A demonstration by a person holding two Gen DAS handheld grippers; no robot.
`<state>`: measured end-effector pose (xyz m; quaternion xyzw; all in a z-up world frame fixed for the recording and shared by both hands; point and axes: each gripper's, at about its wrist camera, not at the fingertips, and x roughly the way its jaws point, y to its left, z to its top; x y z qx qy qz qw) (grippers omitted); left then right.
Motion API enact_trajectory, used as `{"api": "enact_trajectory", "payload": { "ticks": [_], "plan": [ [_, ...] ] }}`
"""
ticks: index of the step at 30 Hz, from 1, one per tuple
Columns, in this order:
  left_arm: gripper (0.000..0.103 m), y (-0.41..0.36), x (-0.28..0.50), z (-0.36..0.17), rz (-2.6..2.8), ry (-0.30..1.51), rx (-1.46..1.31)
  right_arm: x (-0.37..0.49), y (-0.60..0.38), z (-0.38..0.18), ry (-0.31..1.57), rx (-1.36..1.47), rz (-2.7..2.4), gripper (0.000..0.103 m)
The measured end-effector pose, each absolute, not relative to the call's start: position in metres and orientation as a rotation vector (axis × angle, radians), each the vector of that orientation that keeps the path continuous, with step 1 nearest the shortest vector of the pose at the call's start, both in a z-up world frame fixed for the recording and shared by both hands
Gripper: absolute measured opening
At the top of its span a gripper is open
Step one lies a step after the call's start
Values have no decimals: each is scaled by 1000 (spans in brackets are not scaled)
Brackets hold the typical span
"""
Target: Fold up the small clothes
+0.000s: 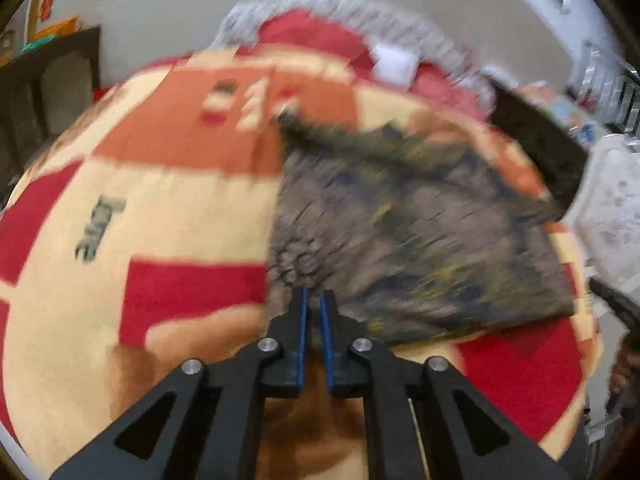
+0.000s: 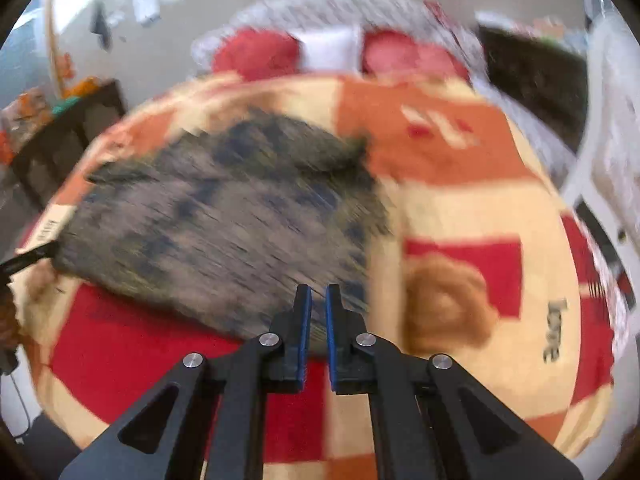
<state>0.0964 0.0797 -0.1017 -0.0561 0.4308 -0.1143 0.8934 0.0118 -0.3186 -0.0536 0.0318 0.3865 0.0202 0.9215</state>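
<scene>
Each gripper, left gripper [image 1: 314,300] and right gripper [image 2: 318,294], pinches a near corner of the dark patterned garment [image 1: 400,232] on the blanket [image 1: 160,208]; folding looks barely begun.

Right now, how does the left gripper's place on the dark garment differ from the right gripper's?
The left gripper sits at the dark garment's near left corner; the right gripper sits at its near right corner. Bedspread spreads left of the left gripper, right of the right gripper. Both are nearly shut at the near edge; blur hides whether cloth is pinched.
</scene>
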Motion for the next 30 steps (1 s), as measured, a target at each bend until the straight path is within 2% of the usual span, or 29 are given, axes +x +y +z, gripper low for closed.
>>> {"api": "enact_trajectory", "payload": {
  "ticks": [5, 8, 9, 10, 11, 12, 15, 17, 19, 25, 30],
  "plan": [
    [7, 74, 95, -98, -191, 924, -124, 32, -286, -91, 975, -1, 50, 25],
    [11, 66, 98, -77, -184, 894, -121, 37, -299, -85, 1005, 97, 30, 28],
    [19, 61, 101, -67, -198, 866, -118, 39, -301, -75, 980, 91, 12, 28],
    [35, 54, 105, -56, -215, 829, -110, 39, -302, -67, 943, 74, -1, 28],
    [42, 46, 111, -47, -230, 789, -99, 40, -300, -58, 901, 57, -12, 27],
    [57, 37, 119, -42, -244, 765, -91, 44, -302, -51, 868, 55, -22, 28],
    [58, 13, 153, -53, -297, 821, -71, 61, -314, -39, 794, 147, -41, 27],
    [49, 2, 178, -70, -254, 886, -18, 77, -326, -41, 781, 222, -46, 28],
    [48, -3, 198, -87, -216, 950, 9, 97, -330, -47, 786, 228, -56, 28],
    [52, -25, 215, -90, -213, 947, 124, 153, -335, -90, 995, 116, -39, 27],
    [53, -29, 272, -75, -190, 905, 122, 198, -347, -80, 930, 125, -10, 27]
  ]
}}
